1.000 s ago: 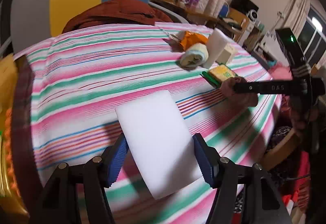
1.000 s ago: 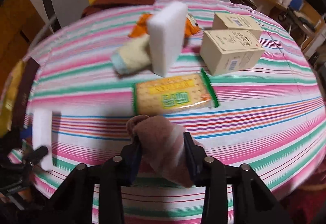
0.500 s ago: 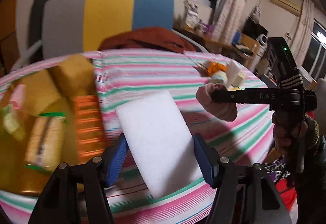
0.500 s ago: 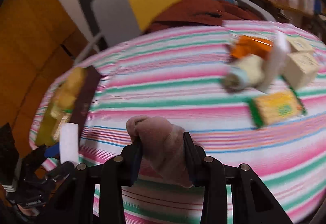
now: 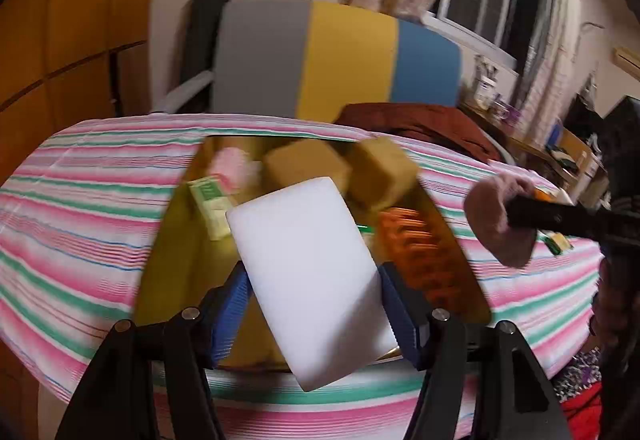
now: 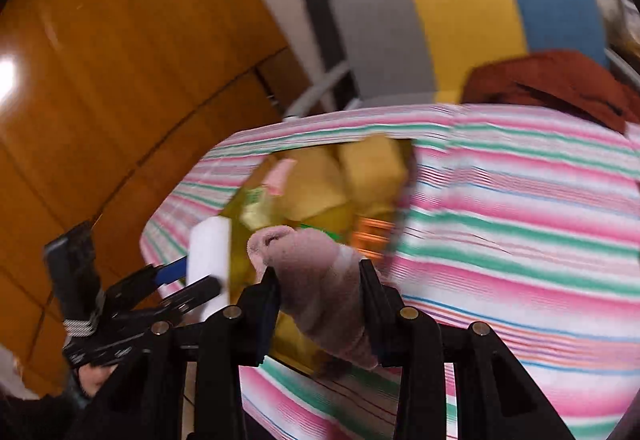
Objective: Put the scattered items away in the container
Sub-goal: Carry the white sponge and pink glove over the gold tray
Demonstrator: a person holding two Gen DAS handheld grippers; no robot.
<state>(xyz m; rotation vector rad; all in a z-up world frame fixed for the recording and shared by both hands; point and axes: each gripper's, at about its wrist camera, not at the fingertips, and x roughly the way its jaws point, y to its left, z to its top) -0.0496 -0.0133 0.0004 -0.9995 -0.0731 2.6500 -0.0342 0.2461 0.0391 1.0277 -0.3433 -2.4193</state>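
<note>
My left gripper [image 5: 314,306] is shut on a white sponge block [image 5: 308,272], which it holds over the yellow see-through container [image 5: 172,260] on the striped table. My right gripper [image 6: 320,282] is shut on a rolled pinkish-brown sock [image 6: 316,272] above the container's [image 6: 296,340] near edge. The sock [image 5: 498,220] with the right gripper also shows at the right of the left wrist view, and the sponge [image 6: 210,260] with the left gripper at the left of the right wrist view. Inside the container lie two tan boxes [image 5: 308,163], a pink roll [image 5: 234,167], a green-and-white packet [image 5: 212,207] and an orange item [image 5: 412,252].
A chair [image 5: 340,59] with a grey, yellow and blue back stands behind the table, a rust-red garment [image 5: 416,123] beside it. A green-edged packet [image 5: 558,242] lies far right on the cloth. A wooden wall [image 6: 100,79] is at the left.
Both grippers have swung left from the scattered items to the container, each keeping its load. The container now fills the middle of both views.
</note>
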